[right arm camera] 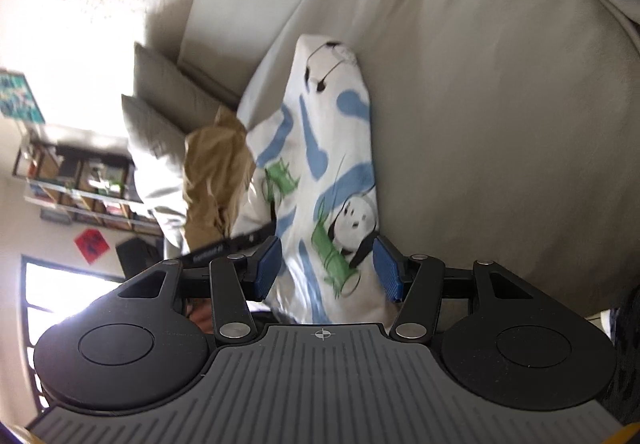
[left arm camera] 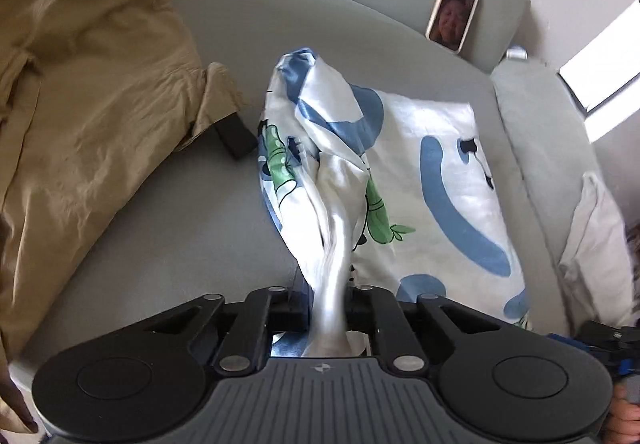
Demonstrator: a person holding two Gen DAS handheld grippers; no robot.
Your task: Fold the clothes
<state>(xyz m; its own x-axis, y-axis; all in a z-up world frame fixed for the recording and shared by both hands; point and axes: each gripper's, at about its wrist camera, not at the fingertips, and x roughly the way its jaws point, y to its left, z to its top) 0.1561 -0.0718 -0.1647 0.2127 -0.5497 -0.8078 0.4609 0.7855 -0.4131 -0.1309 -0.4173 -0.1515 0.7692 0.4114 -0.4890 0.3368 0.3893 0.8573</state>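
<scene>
Meanwhile, on a grey sofa (left arm camera: pixel 168 228), the left tongs (left arm camera: pixel 329 310) pinch a bunched fold of the panda-print garment (left arm camera: pixel 432 172); the right tongs (right arm camera: pixel 328 268) stand wide around its near edge. Far left lies a tan garment (left arm camera: pixel 80 84).

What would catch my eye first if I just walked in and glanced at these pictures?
Most striking is the shiny white panda-print cloth with blue and green patches, spread on the grey sofa; the left gripper pinches a bunched strip of it, while the right gripper stands open around it. A crumpled tan garment lies beside it.
</scene>
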